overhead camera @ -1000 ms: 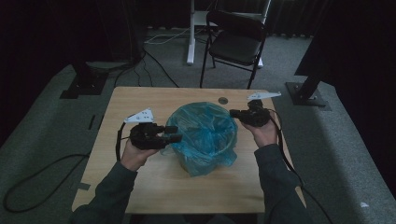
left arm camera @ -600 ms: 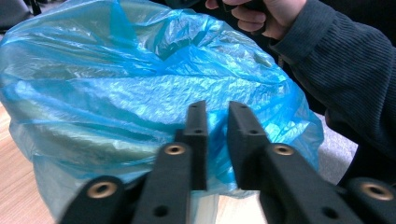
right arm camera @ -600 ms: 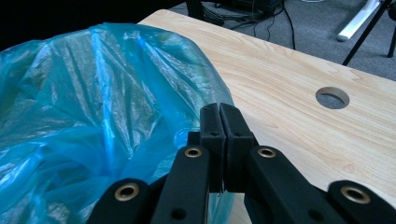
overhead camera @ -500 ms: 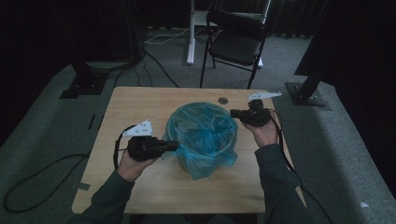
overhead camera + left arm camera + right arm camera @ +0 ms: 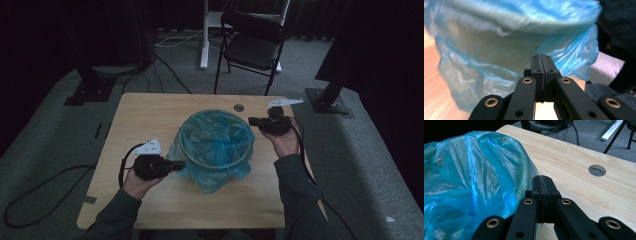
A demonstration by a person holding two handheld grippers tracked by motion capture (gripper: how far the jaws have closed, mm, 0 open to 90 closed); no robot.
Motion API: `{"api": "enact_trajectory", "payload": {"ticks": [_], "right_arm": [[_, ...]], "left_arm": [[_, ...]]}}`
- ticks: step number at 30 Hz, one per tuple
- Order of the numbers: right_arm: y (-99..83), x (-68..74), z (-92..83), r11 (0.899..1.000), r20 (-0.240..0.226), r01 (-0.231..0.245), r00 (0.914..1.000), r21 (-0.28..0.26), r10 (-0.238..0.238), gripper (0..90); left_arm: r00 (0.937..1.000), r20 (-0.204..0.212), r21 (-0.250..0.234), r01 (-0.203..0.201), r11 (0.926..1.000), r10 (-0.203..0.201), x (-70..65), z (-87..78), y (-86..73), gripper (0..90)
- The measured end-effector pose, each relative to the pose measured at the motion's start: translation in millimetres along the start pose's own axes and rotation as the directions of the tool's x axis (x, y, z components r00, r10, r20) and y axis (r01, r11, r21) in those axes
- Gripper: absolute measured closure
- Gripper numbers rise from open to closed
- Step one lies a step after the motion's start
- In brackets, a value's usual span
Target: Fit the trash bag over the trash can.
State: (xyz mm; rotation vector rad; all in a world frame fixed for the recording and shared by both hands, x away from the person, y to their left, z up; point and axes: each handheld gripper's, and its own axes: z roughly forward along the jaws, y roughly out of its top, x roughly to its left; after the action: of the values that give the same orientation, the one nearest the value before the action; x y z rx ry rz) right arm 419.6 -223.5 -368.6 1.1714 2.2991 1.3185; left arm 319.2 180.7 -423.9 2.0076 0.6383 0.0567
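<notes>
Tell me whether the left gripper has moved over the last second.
Yes. In the high view the left gripper has slid toward the person's edge of the table, ending at the near-left side of the blue bag.

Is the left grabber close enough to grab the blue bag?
Probably yes. The left gripper sits right at the blue bag's loose plastic, with nothing in between. Its jaws are shut, so they'd need to open first.
</notes>
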Motion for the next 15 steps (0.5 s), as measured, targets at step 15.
{"api": "enact_trajectory", "payload": {"ticks": [15], "right_arm": [[-2.6, 5.6, -3.3, 1.000, 0.024, 0.025, 0.9994, 0.003, -0.025, 84.6]], "left_arm": [[0.9954, -0.079, -0.092, 0.047, 0.9947, -0.054, 16.4, -23.6, 1.3, 66.1]]}}
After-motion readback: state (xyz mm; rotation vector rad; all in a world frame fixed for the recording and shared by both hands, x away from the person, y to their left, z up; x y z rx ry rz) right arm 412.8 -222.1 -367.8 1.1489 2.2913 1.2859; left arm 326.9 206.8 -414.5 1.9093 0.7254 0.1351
